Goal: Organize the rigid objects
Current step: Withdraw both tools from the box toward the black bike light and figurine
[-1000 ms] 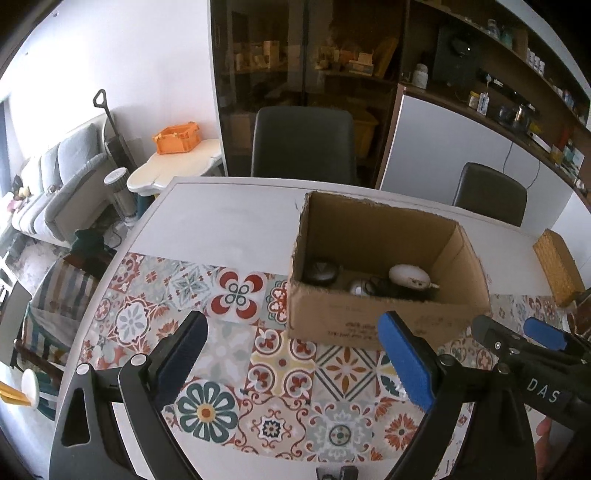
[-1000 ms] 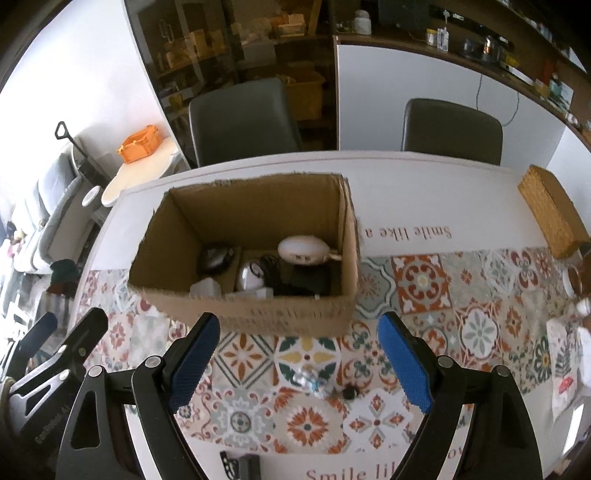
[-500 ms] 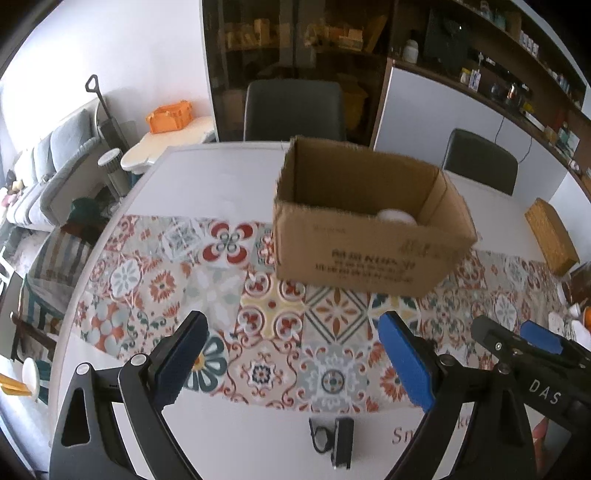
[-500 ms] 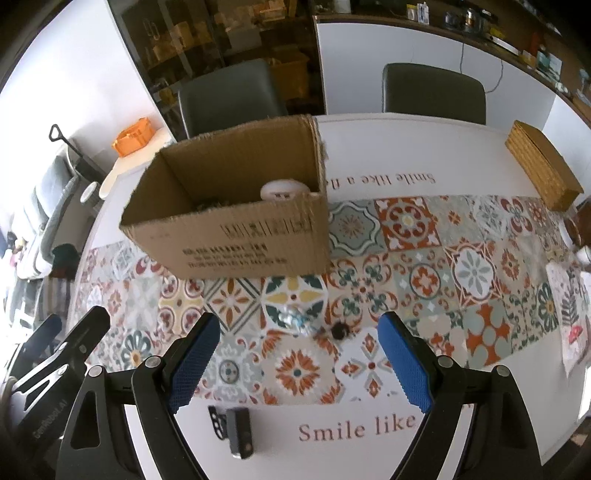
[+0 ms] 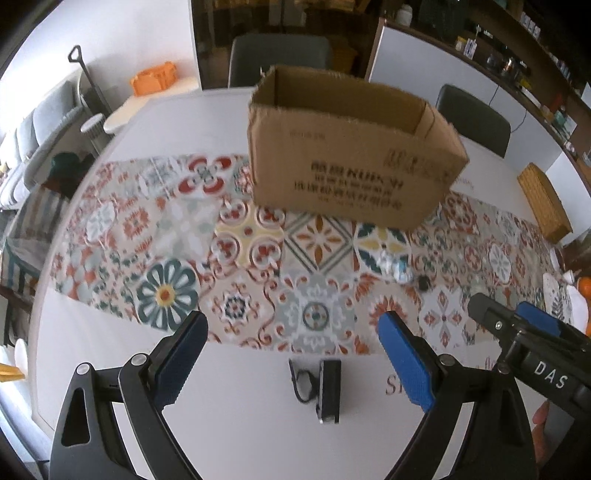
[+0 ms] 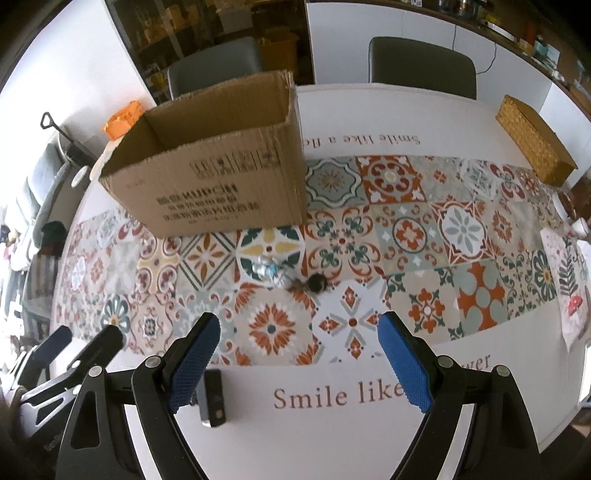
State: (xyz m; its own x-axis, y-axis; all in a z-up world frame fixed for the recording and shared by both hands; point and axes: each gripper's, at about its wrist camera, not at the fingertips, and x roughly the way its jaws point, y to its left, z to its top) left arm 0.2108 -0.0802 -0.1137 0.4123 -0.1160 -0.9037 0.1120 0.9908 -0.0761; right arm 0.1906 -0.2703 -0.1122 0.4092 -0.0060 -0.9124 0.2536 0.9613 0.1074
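Claws (image 5: 291,354) wide; box (image 5: 351,162) contents perhaps hidden.

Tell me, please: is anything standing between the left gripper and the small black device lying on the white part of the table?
Nothing visible does. The left gripper is open and empty, and the small black device lies on the bare white table just below the gap of its jaws. The cardboard box stands farther back.

White walls (image 5: 122,33), grey chairs (image 6: 421,62), dark shelving (image 5: 517,44)
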